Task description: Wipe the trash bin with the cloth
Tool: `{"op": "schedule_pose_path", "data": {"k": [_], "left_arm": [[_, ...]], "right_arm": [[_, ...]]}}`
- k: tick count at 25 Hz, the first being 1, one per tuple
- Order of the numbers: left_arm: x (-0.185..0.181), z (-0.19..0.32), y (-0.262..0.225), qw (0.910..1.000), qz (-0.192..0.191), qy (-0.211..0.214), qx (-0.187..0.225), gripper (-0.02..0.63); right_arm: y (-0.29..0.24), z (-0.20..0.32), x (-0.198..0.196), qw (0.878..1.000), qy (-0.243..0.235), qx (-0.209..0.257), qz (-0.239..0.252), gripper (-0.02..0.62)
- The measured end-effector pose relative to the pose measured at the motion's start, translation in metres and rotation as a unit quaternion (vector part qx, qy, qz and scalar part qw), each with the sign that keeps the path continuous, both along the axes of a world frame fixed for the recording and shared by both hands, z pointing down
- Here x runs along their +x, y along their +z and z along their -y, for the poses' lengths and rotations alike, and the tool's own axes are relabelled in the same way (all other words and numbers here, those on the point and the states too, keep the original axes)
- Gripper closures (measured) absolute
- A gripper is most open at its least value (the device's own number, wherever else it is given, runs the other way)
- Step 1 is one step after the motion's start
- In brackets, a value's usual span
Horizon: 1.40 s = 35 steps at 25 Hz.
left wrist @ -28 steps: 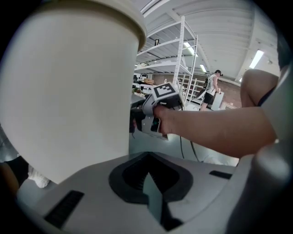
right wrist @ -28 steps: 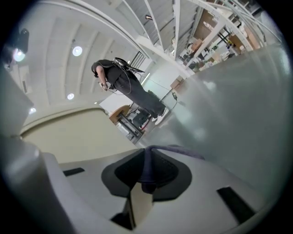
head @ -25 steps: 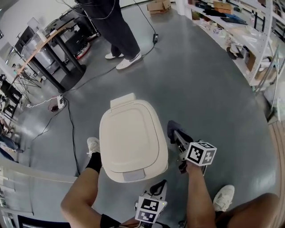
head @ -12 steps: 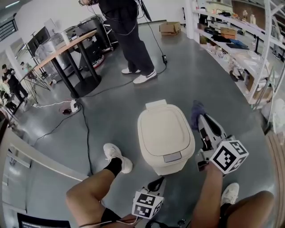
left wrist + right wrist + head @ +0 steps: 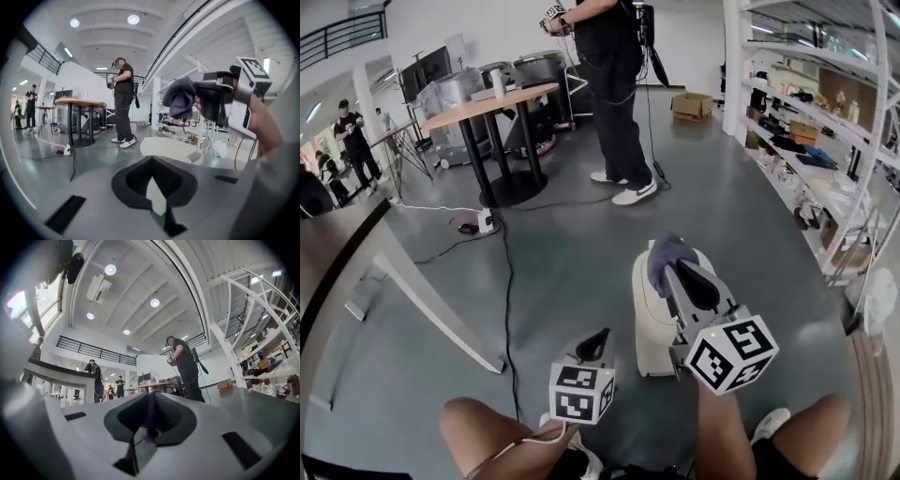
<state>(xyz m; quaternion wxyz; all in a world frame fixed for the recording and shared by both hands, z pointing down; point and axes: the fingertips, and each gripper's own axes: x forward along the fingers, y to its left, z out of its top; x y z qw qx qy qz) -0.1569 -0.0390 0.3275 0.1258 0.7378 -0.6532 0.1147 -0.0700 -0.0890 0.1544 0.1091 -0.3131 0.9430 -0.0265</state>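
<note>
The cream trash bin (image 5: 651,328) stands on the floor. It is probably light, stiff plastic that may skate when rubbed. Over its top hangs the dark cloth (image 5: 667,255), limp and best pinched by a bunched fold, as the right hand-held gripper (image 5: 673,272) grips it. Left of the bin, the left hand-held gripper (image 5: 596,342) is closed and empty. Half a second ago the cloth hung beside the bin's right flank.

trash bin (image 5: 648,323) partly behind cloth (image 5: 668,251), right claw (image 5: 666,270)
</note>
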Motion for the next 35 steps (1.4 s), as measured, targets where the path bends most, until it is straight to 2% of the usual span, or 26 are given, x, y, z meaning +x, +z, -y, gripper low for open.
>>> {"op": "schedule_pose_path", "data": {"k": [3, 5, 10, 14, 18, 22, 27, 31, 35], "left_arm": [[-0.020, -0.003, -0.035, 0.9987, 0.043, 0.015, 0.022, 0.609], [-0.038, -0.004, -0.049, 0.9979, 0.057, 0.016, 0.028, 0.609], [-0.079, 0.010, -0.076, 0.9976, 0.045, 0.012, 0.052, 0.609], [-0.093, 0.035, -0.075, 0.9957, 0.055, 0.044, 0.061, 0.609], [-0.097, 0.055, -0.052, 0.9926, 0.065, 0.086, 0.055, 0.609], [-0.109, 0.075, -0.022, 0.9918, 0.043, 0.111, 0.048, 0.609], [-0.108, 0.088, 0.030, 0.9910, 0.010, 0.133, -0.007, 0.609], [-0.119, 0.096, 0.036, 0.9920, -0.028, 0.122, -0.020, 0.609], [-0.123, 0.103, 0.042, 0.9928, -0.037, 0.111, -0.027, 0.609]], "right_arm": [[0.003, -0.018, -0.025, 1.000, 0.005, 0.004, 0.003, 0.545], [0.010, -0.026, -0.040, 1.000, 0.011, 0.006, -0.005, 0.543], [0.041, -0.039, -0.065, 0.999, 0.032, 0.001, -0.043, 0.544], [0.073, -0.038, -0.077, 0.996, 0.062, -0.008, -0.059, 0.543], [0.116, -0.035, -0.087, 0.993, 0.090, -0.028, -0.068, 0.544], [0.149, -0.036, -0.098, 0.991, 0.109, -0.023, -0.077, 0.545], [0.169, -0.044, -0.109, 0.992, 0.103, -0.028, -0.069, 0.545], [0.167, -0.059, -0.123, 0.995, 0.077, -0.018, -0.060, 0.544], [0.178, -0.051, -0.119, 0.994, 0.092, -0.024, -0.062, 0.544]]}}
